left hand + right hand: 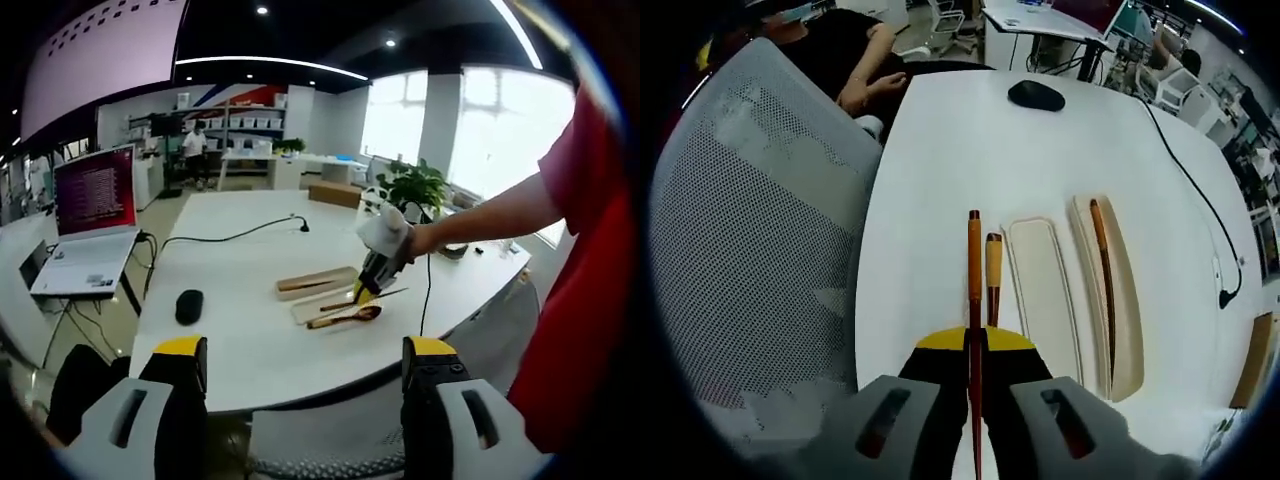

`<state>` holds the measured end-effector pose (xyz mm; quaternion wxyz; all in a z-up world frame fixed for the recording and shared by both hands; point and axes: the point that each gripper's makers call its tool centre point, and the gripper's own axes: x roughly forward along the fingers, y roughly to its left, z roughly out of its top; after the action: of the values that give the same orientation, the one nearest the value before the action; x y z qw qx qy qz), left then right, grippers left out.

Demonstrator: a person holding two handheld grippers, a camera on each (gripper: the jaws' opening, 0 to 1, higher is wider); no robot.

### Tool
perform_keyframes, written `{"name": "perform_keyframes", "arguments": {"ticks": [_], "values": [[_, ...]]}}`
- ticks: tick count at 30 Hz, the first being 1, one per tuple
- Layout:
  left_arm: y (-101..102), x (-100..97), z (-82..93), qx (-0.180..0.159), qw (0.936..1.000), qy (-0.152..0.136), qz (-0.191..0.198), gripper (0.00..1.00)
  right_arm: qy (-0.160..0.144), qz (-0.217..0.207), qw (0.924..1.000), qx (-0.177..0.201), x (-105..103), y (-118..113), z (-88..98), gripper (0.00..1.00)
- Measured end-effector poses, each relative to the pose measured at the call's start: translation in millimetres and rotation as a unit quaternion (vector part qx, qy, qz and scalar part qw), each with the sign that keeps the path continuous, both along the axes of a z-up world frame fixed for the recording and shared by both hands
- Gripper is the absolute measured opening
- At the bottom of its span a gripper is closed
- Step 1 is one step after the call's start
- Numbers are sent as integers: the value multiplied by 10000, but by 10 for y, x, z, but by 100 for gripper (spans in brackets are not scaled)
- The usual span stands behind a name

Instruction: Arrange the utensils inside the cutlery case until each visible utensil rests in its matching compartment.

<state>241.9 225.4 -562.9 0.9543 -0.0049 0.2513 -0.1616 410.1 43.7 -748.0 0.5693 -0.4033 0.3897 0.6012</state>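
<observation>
White round table [250, 340] in an open office, black mouse [189, 305] near its edge. Right gripper [975, 345] clamped on a wooden chopstick [974, 270] — just left of the cutlery case [1045, 290], whose far compartment holds another chopstick [1104, 270]. Left gripper [305, 355] — jaws apart, empty, off the table.

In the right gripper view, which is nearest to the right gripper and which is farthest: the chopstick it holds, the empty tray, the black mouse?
1. The chopstick: clamped between the jaws of the right gripper, pointing ahead.
2. The empty tray: just right of the gripper on the table.
3. The black mouse: far end of the table, top of the view.
</observation>
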Motion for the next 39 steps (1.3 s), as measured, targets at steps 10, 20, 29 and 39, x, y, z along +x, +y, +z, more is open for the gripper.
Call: {"name": "perform_keyframes", "arguments": {"ticks": [10,20,29,39], "values": [[-9,27,-12,6,10000,12,-1,82,-72,108,9999,54,152,37,130,0],[-17,25,-11,10,10000,13,-6,82,-52,91,9999,46,209,24,167,0],[-6,4,-28,8,10000,39,28,82,-72,138,9999,20,260,40,210,0],[40,8,-51,-66,9999,51,94,82,-183,121,9998,-18,494,57,355,0]]}}
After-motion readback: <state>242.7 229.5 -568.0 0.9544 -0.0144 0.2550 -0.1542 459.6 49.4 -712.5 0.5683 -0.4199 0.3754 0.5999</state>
